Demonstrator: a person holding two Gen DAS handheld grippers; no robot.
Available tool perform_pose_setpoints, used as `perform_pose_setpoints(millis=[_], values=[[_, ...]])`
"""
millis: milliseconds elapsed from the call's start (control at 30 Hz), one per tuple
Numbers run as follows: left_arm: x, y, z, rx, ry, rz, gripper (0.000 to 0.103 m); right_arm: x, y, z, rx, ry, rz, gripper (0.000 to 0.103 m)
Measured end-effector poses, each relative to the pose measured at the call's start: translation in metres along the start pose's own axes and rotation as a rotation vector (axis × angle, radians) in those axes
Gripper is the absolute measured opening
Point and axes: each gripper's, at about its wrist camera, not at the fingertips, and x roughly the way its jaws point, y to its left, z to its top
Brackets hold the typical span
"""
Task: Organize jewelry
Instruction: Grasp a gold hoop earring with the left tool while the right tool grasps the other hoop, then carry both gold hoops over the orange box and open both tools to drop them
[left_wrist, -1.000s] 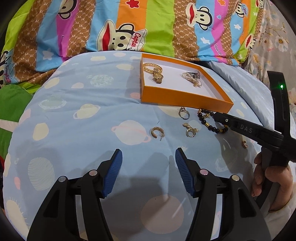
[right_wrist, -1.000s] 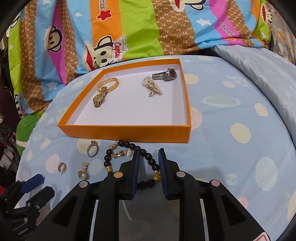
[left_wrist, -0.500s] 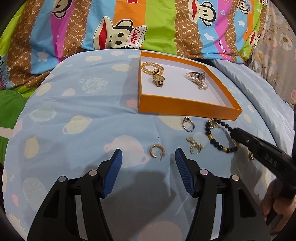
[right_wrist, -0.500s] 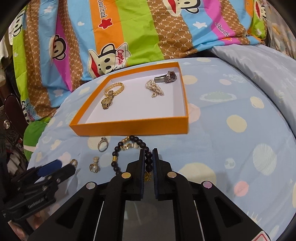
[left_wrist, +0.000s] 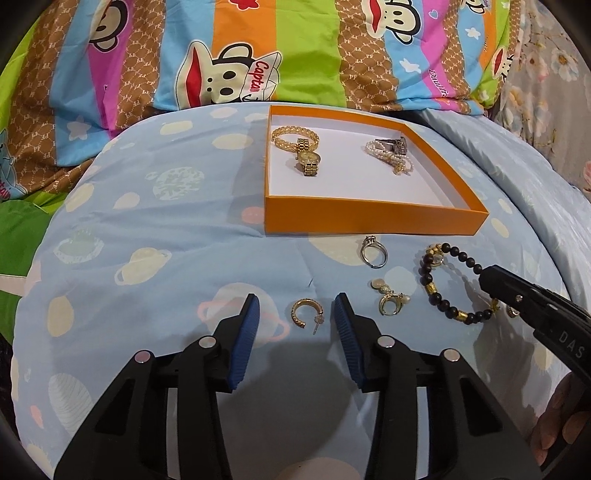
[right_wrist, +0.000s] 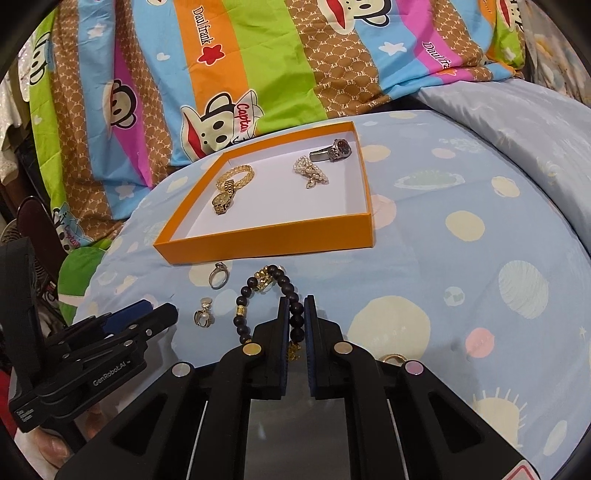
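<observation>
Left gripper (left_wrist: 297, 314) low over the blue planet-print bedcover (left_wrist: 166, 229), jaws part-way apart and just been narrowing — a gold hoop earring (left_wrist: 307, 313) lies on the cloth between the blue pads (left_wrist: 245, 339), neither pad touching it. Right gripper (right_wrist: 296, 314) nearly shut, pads pinching a few beads on the near-right side of the dark beaded bracelet (right_wrist: 258, 295), which lies on the cover; seen from the left wrist, its black tip meets the bracelet's right edge. Just left of the bracelet, a small gold-and-pearl earring (left_wrist: 389, 301); beyond that, nearer the box, a silver ring with a stone (left_wrist: 373, 251). A further small gold piece (right_wrist: 393, 357) shows beside the right gripper's body, partly hidden. Farther on, an orange shallow box (left_wrist: 369, 218) with white floor: gold bracelet (left_wrist: 293, 134) and gold watch (left_wrist: 308, 160) touching at its left, pearl piece (left_wrist: 391, 157) and silver watch (left_wrist: 393, 144) together at its right. Behind all, a striped cartoon-monkey quilt (left_wrist: 229, 51). Fingers of a hand (left_wrist: 561, 421) at the lower right of the left wrist view.
</observation>
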Motion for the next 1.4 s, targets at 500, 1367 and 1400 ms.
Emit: perform_pose_setpoints(millis=[500,1367,1400], values=[[-0.003,-0.003,-0.002,0.011,-0.002,-0.034,0.016,-0.014,-0.002,-0.021,-0.022,0.023,-0.042,0.022],[-0.007,0.004,-0.003,-0.023,-0.009,-0.068,0.016,-0.020,-0.032,-0.022,0.029,0.004,-0.169,0.020],[-0.007,0.004,-0.004,-0.021,-0.011,-0.067,0.016,-0.021,-0.032,-0.022,0.031,0.002,-0.167,0.019]])
